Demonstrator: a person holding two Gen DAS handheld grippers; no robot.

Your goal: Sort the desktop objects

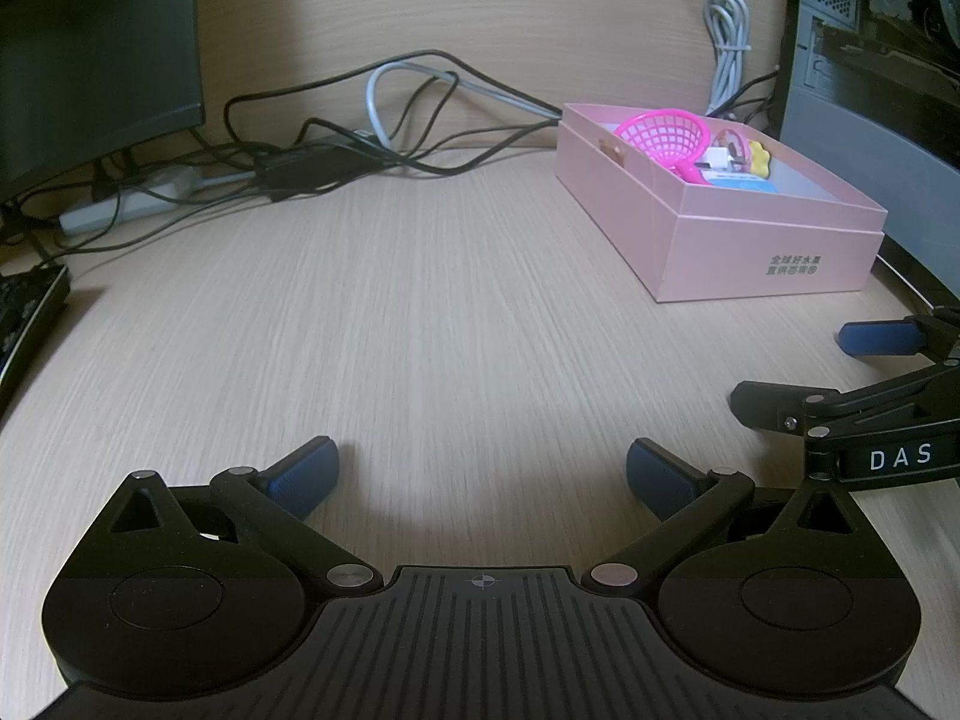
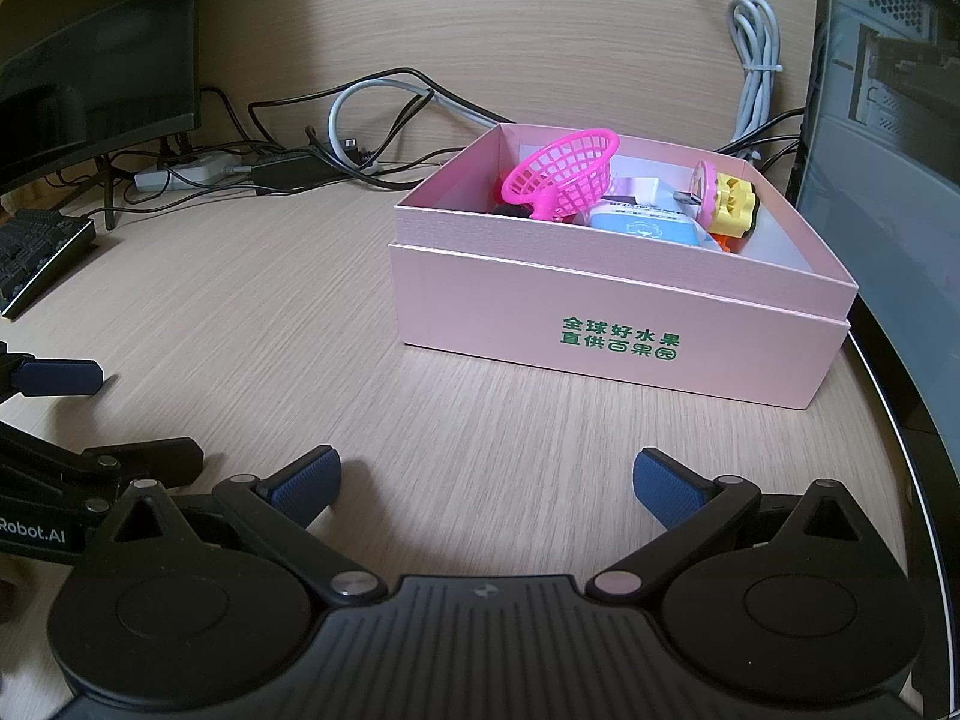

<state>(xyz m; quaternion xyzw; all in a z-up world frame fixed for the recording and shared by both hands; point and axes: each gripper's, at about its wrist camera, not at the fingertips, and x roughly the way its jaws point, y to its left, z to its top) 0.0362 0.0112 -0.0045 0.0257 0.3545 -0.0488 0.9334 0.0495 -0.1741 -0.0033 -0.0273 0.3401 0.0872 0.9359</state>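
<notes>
A pink cardboard box point(image 2: 624, 354) point(image 1: 762, 264) with green print stands on the wooden desk at the right. Inside it lie a bright pink plastic basket point(image 2: 564, 177) point(image 1: 663, 135), a light blue packet point(image 2: 645, 228), a yellow toy block point(image 2: 732, 204) and other small items, partly hidden by the box wall. My left gripper point(image 1: 483, 477) hovers low over bare desk, open and empty. My right gripper point(image 2: 486, 483) is open and empty too, just in front of the box. Each gripper shows at the edge of the other's view.
A tangle of black and grey cables point(image 1: 384, 120) and a power strip point(image 2: 180, 171) lie along the back wall. A dark monitor point(image 1: 90, 60) stands back left with a keyboard point(image 2: 36, 252) below it. A computer case point(image 2: 888, 90) flanks the box on the right.
</notes>
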